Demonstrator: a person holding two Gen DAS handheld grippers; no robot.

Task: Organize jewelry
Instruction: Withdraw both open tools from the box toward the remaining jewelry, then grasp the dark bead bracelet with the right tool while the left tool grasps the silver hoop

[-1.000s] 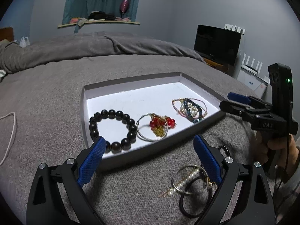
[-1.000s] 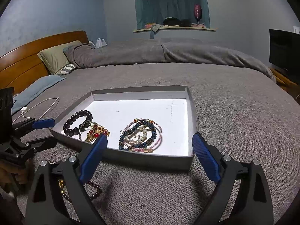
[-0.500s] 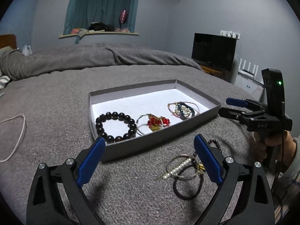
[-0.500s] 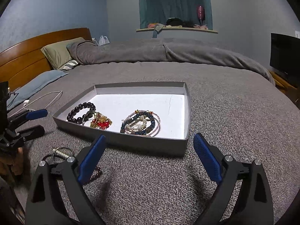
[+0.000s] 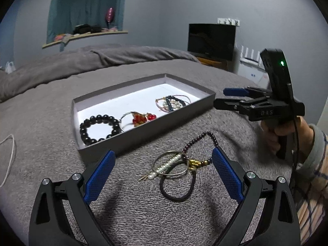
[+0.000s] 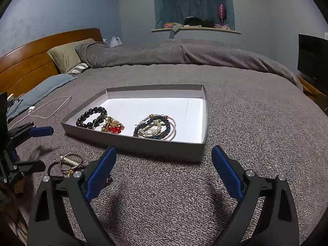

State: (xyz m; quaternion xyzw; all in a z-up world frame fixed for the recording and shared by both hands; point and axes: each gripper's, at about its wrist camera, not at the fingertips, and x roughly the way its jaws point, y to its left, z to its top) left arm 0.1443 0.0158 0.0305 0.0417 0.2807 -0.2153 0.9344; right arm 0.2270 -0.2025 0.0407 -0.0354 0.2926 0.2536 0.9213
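A grey box tray (image 5: 131, 141) (image 6: 155, 146) with a white floor lies on the grey bed. In it are a black bead bracelet (image 5: 99, 126) (image 6: 90, 117), a ring with red and gold charms (image 5: 141, 119) (image 6: 112, 126) and a bundle of blue and pearl bracelets (image 5: 172, 102) (image 6: 155, 127). In front of the tray lies a loose pile: a metal ring (image 5: 170, 165) (image 6: 70, 160), a pearl pin (image 5: 164, 168), a dark red bead string (image 5: 199, 141) and a black hair tie (image 5: 178, 186). My left gripper (image 5: 163, 176) is open just short of the pile. My right gripper (image 6: 162, 174) is open and empty before the tray's near wall.
A white cable (image 5: 9, 160) (image 6: 49, 108) lies on the blanket left of the tray. Pillows (image 6: 67, 55) and a wooden headboard (image 6: 26, 61) are at the far left. A black TV (image 5: 211, 41) stands by the wall on the right.
Both grippers have drawn back from the tray and stayed open. In the left wrist view the loose pile now sits between the fingers, with the dark bead string in full view.
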